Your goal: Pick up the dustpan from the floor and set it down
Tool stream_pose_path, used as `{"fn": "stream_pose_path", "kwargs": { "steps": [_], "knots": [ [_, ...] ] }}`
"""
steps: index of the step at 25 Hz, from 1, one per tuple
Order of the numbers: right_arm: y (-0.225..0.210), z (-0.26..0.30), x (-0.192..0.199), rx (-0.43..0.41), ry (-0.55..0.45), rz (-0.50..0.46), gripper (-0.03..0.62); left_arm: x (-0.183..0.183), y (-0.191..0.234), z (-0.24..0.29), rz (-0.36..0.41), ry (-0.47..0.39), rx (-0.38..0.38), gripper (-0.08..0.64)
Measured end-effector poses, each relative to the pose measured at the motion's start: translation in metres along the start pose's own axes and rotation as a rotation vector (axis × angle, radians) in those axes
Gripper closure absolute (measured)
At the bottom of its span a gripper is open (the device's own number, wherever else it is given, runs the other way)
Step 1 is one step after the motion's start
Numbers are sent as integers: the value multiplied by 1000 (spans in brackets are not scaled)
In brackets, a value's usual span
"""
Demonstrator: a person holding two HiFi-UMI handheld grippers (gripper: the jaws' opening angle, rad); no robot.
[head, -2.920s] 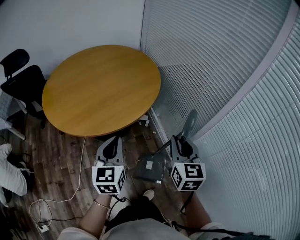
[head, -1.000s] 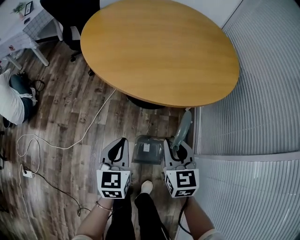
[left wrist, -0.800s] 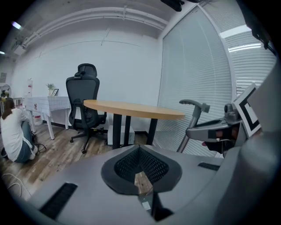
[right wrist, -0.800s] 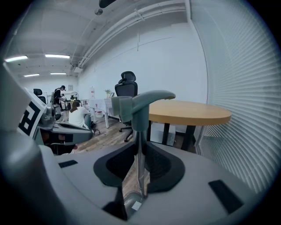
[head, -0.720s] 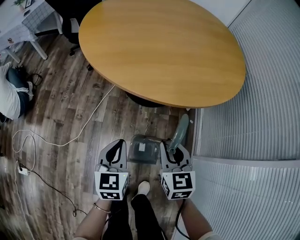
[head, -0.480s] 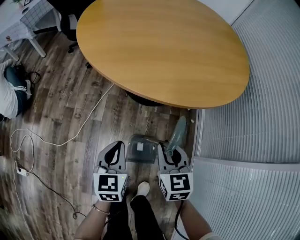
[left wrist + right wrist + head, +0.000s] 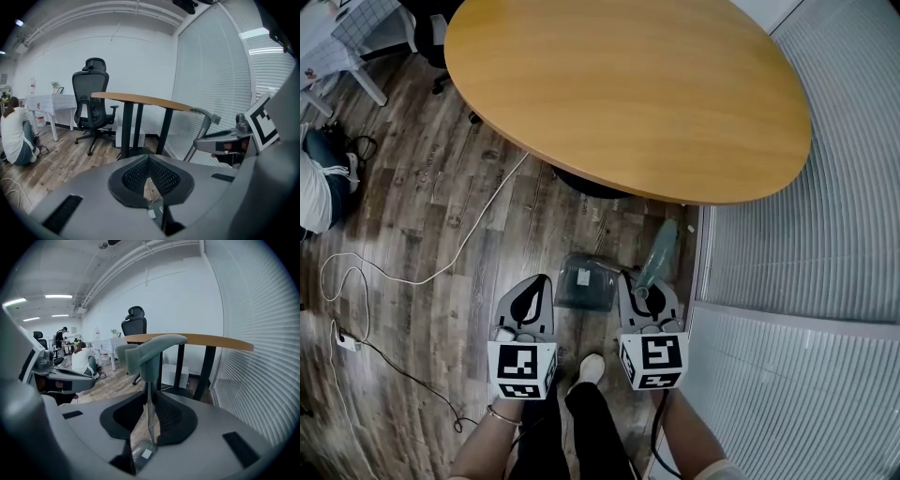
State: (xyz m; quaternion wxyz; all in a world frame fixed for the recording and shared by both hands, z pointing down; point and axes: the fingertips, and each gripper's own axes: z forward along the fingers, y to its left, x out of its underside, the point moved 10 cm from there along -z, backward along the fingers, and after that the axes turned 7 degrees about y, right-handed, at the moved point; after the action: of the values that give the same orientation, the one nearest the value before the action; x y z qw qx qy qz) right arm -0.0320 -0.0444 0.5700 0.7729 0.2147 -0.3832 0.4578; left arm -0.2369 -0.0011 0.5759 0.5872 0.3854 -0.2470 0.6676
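I am judging this as the set-down step. My right gripper [image 7: 643,292] is clamping the stem of the grey translucent plastic dustpan with the long grey-green handle [image 7: 584,286]. In the right gripper view the stem is running straight up between the pads, with the handle's grip [image 7: 151,352] sticking out above the right gripper [image 7: 149,401].

My left gripper [image 7: 532,298] is hanging at 9 o'clock of the pan, apart from it. Its jaws are standing together on nothing, as the left gripper view [image 7: 149,161] shows.

The dustpan is sitting low over the dark wood-plank floor [image 7: 441,225]. It is at 6 o'clock of the round wooden table [image 7: 628,84] and just beside the white slatted blind wall [image 7: 825,234] at 3 o'clock. Its handle is leaning toward 1 o'clock.

The next move is calling for getting the pan flat on the boards and then parting the right jaws. The handle must stay clear of the blind, and the pan clear of my pale shoe [image 7: 591,367] at 6 o'clock.

I am not able to tell whether the pan's base is already touching the floor. The right gripper is covering the pan's near corner. In the right gripper view only a sliver of the pan is showing through the gap.
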Motion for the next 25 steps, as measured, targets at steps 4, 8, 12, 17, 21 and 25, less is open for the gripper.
{"fn": "stream_pose_path", "kwargs": {
  "steps": [4, 8, 12, 17, 21, 25],
  "knots": [
    [1, 6, 7, 9, 14, 3, 495, 2, 1, 0, -6, 1, 2, 541],
    [3, 9, 11, 15, 13, 7, 495, 5, 2, 0, -10, 5, 4, 543],
    [3, 13, 8, 15, 15, 17, 495, 6, 2, 2, -17, 10, 6, 543],
    [2, 18, 8, 30, 26, 24, 495, 8, 1, 3, -21, 10, 6, 542],
    [-2, 26, 4, 44, 28, 34, 495, 6, 6, 3, -24, 10, 0, 541],
    [-7, 32, 0, 52, 27, 50, 495, 7, 10, 3, -27, 15, -4, 541]
  ]
}}
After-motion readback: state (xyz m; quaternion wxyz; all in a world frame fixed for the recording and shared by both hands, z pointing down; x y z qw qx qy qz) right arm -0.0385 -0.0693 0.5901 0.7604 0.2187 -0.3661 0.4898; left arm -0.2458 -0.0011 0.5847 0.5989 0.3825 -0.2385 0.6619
